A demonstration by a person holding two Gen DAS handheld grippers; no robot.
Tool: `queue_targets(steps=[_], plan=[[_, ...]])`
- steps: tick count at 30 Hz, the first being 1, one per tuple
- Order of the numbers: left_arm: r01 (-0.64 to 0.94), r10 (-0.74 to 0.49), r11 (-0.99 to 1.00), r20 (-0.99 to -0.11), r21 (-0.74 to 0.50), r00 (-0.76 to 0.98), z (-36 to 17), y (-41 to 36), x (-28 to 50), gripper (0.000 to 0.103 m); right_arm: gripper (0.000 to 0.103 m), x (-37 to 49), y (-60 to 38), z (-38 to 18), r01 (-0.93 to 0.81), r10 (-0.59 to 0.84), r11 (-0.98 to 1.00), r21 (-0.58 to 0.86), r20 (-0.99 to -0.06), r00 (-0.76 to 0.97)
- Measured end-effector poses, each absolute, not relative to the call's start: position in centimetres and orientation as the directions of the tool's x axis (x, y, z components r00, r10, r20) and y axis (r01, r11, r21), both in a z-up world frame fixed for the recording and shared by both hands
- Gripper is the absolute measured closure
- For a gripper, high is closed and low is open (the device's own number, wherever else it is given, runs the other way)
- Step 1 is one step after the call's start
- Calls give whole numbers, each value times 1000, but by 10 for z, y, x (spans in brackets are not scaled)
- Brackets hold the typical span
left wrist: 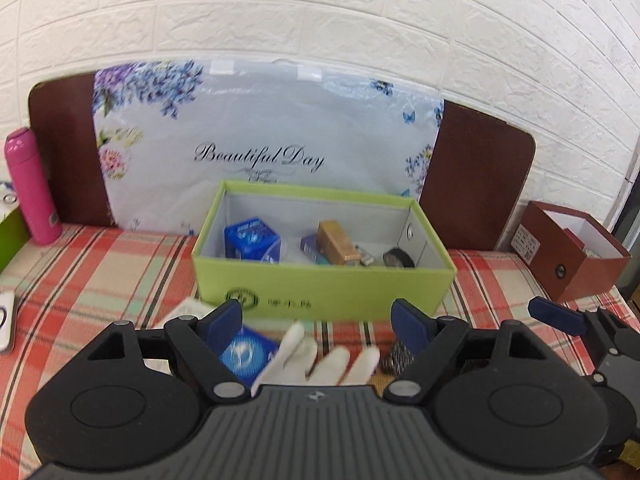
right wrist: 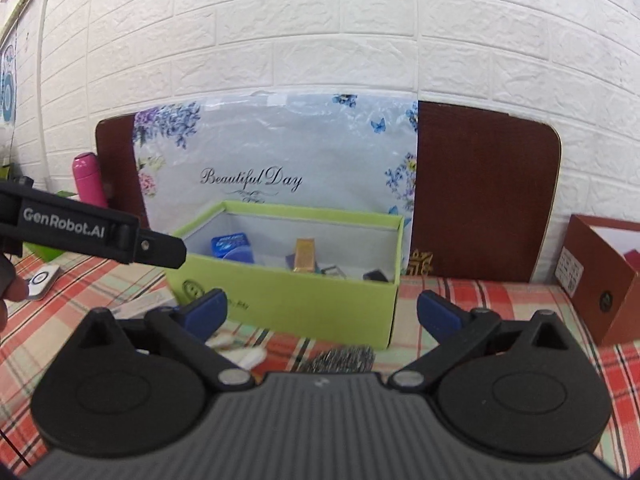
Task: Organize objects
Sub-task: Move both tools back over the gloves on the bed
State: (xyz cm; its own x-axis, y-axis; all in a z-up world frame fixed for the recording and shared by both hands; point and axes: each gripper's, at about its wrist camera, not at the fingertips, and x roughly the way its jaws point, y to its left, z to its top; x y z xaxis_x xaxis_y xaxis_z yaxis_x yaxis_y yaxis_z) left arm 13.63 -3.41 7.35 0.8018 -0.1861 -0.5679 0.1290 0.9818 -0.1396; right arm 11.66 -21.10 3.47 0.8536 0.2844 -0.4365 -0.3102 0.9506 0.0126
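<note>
Left wrist view: left gripper (left wrist: 318, 322) and right gripper (right wrist: 320, 310) both gape empty before the green box (left wrist: 320, 284); next pick looks like the white glove (left wrist: 320, 360), lower centre.

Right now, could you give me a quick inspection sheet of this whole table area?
Surface: plaid tablecloth.
Job's things: open green box holding small items; blue packet, white glove and metal scourer lie in front of it.
Clutter: pink bottle, brown box.
Grippers: left gripper and right gripper open, empty.
Cables: nothing seen.
Surroundings: white brick wall, floral bag.
</note>
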Motion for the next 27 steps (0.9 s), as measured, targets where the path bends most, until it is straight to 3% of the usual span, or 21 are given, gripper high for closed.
queue_targets(steps=[27], plan=[[42,-95,995,-662,-95,744,24,-7,69,18,0,35,-204,-2,-292,281,954,67,-533,798]])
